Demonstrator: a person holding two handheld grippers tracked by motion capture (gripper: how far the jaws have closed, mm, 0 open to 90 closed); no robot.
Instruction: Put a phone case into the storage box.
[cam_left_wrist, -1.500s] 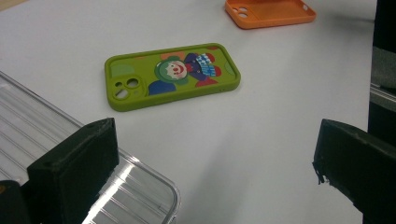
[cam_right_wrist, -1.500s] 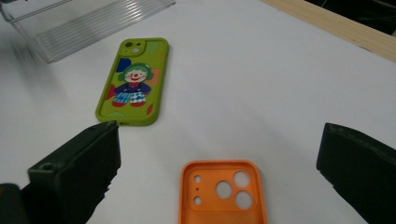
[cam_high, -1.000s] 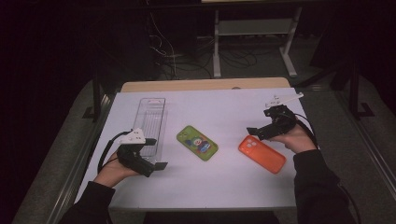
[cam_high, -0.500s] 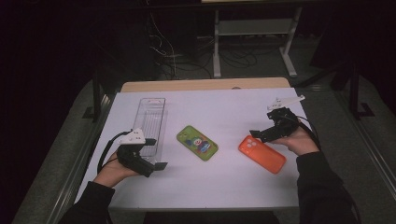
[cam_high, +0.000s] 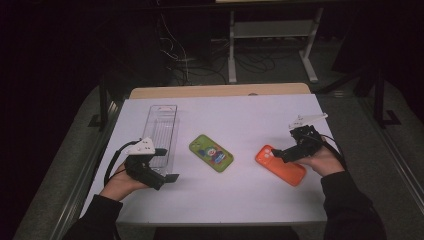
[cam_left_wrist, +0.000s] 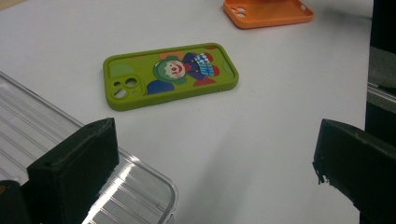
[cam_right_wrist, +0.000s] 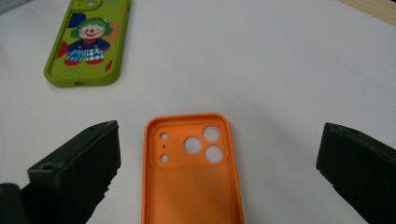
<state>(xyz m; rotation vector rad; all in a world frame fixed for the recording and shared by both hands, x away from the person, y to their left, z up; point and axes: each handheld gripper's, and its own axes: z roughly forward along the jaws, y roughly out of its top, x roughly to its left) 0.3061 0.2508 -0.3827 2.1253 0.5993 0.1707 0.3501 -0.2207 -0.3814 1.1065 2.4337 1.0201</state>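
- High view: one white-topped table carries three loose things — one clear ribbed plastic tray at the left, one green phone case printed with a clown in the middle, and one orange phone case at the right. Two hands come in from the bottom, each holding one gripper. The left gripper sits at the tray's near end; the right gripper hangs over the orange case's far end.
- Left gripper view: the two black jaws of the left gripper stand spread wide with nothing between them. The left jaw sits over the tray's rounded corner. The green case lies printed side up, well ahead of the jaws; one corner of the orange case shows at the top edge.
- Right gripper view: the right gripper is also spread wide — the orange case lies between its jaws, hollow side up, with three round camera holes and three small ones. The green case lies apart at the upper left.
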